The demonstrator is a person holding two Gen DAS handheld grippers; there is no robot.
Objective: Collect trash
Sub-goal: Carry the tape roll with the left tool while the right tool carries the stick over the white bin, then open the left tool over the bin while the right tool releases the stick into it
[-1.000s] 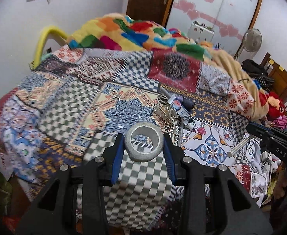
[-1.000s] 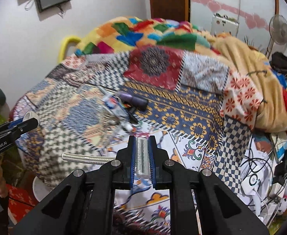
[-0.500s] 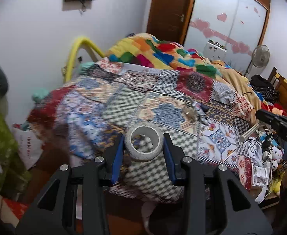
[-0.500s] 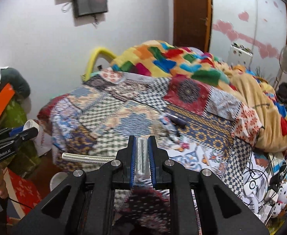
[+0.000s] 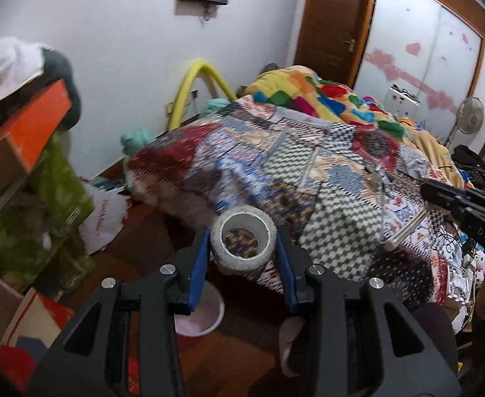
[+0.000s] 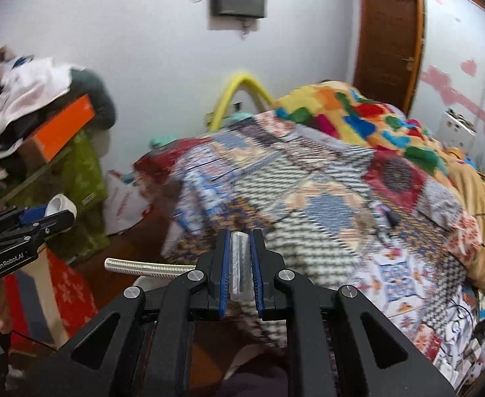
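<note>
1. Grey, rough-surfaced tape roll (image 5: 241, 244), hollow core facing the camera, clamped between the blue pads of the left tongs (image 5: 242, 258); it is held in the air off the near edge of the bed (image 5: 341, 178), above the floor.
2. Clear ribbed plastic strip (image 6: 240, 264) pinched in the right tongs (image 6: 240, 274), jaws nearly together; one end (image 6: 149, 267) sticks out sideways to the left.
3. Pale round bin (image 5: 199, 317) on the floor, below and just left of the left tongs, partly hidden by them.
4. Patchwork quilt (image 6: 325, 192) covering the bed, blurred; a few small items (image 5: 374, 178) lie on it, well away from both tongs.
5. Orange box (image 5: 27, 132) on a green-covered stack at far left.
</note>
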